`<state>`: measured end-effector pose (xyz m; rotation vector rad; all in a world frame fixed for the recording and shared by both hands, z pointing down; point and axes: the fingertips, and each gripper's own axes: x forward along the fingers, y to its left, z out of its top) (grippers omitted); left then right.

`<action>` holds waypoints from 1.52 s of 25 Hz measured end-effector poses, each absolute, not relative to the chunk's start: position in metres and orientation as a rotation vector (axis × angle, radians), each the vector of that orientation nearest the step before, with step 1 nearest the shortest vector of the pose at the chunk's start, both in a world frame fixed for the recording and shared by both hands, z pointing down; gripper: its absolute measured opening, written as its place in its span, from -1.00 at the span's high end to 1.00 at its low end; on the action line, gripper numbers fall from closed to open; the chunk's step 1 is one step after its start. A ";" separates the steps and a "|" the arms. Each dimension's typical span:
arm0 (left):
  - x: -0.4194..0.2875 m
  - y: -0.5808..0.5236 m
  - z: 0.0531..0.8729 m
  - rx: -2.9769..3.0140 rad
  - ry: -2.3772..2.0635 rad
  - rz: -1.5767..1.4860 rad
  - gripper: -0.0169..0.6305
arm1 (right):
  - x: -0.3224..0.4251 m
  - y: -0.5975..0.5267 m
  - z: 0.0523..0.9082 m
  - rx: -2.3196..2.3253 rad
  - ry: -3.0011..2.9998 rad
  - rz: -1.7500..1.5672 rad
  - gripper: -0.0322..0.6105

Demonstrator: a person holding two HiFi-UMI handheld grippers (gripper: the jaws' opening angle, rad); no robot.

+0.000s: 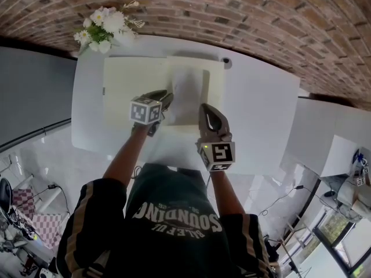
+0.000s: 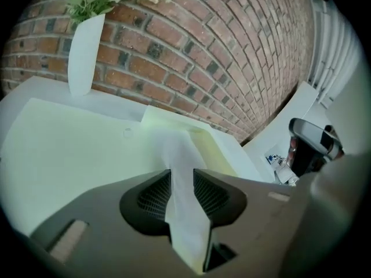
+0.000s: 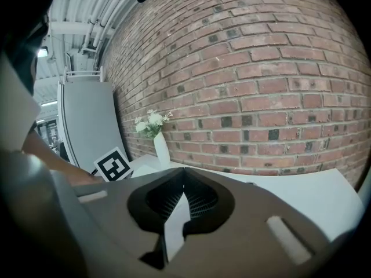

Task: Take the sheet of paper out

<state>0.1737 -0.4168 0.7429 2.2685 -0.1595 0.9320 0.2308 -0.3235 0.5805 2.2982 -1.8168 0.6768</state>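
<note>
An open pale yellow folder (image 1: 127, 80) lies on the white table (image 1: 261, 114). A white sheet of paper (image 1: 188, 91) rests on its right half. My left gripper (image 1: 165, 100) is low over the folder at the sheet's left edge. In the left gripper view its jaws (image 2: 182, 178) stand apart, and the sheet (image 2: 179, 149) fills the gap between them; I see no pad pressing it. My right gripper (image 1: 207, 110) hovers at the folder's near right part. In the right gripper view its tips (image 3: 184, 175) meet, with only a white sliver showing behind them.
A white vase of flowers (image 1: 104, 28) stands at the table's far left corner, against the brick wall (image 1: 243, 16). A small round object (image 1: 226, 62) sits just past the folder's far right corner. The table's near edge is right in front of the person.
</note>
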 end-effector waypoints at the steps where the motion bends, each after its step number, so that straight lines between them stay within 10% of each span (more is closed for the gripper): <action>1: 0.174 -0.416 0.747 2.256 -0.155 0.939 0.55 | 0.231 -0.323 0.582 2.297 -1.815 0.681 0.92; 38: 0.186 -0.416 0.796 2.189 -0.179 1.086 0.91 | 0.243 -0.300 0.589 2.351 -1.713 0.731 0.92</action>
